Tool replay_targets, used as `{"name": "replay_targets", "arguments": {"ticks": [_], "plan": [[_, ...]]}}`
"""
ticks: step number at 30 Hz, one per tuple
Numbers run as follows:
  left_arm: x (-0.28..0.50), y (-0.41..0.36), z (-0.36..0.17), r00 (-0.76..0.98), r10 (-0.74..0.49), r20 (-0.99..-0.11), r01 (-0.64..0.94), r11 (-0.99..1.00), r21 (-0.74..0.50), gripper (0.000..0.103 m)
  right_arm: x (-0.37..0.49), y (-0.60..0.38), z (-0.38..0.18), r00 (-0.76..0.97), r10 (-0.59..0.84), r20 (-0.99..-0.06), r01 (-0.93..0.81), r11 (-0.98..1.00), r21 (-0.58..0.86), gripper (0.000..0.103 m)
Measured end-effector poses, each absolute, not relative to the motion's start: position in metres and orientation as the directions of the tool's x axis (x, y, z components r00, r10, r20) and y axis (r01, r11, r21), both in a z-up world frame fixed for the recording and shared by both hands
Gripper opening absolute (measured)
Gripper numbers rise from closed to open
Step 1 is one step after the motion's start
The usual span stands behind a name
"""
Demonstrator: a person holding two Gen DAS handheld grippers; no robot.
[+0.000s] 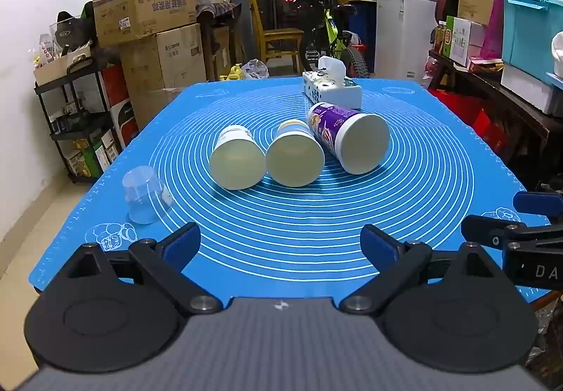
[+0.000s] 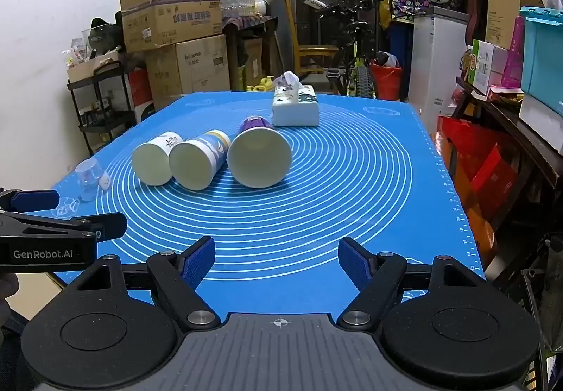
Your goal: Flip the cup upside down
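Bright overhead indoor light, soft shadows under paper cups (image 1: pixel 295 158) on blue silicone mat (image 1: pixel 404 215); sharp focus, fisheye-bent edges, dark corners.

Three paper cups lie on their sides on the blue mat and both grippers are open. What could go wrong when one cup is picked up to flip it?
1. The white paper cup, the blue-patterned paper cup and the purple paper cup lie close together; open fingers may knock a neighbour, which could roll.
2. A hard squeeze might crush a thin paper wall.
3. The left gripper could bump the small clear plastic cup near the blue mat's edge.
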State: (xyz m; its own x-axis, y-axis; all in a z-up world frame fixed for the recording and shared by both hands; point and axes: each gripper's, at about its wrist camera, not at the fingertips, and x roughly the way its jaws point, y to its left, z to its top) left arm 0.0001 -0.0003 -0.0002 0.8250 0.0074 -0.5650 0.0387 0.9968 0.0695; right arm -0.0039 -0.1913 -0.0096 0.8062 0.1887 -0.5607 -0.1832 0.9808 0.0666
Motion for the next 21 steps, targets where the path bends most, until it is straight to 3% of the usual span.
{"name": "replay_targets", "arguments": {"ticks": [21], "plan": [[0.0022,-0.0038,-0.0025,0.812,-0.017,-0.584,0.055,0.997,0.048,0.097,-0.0043,-0.1896,-0.0094,0.803,0.187,-0.566,-0.186,0.981,0.059,0.080]]}}
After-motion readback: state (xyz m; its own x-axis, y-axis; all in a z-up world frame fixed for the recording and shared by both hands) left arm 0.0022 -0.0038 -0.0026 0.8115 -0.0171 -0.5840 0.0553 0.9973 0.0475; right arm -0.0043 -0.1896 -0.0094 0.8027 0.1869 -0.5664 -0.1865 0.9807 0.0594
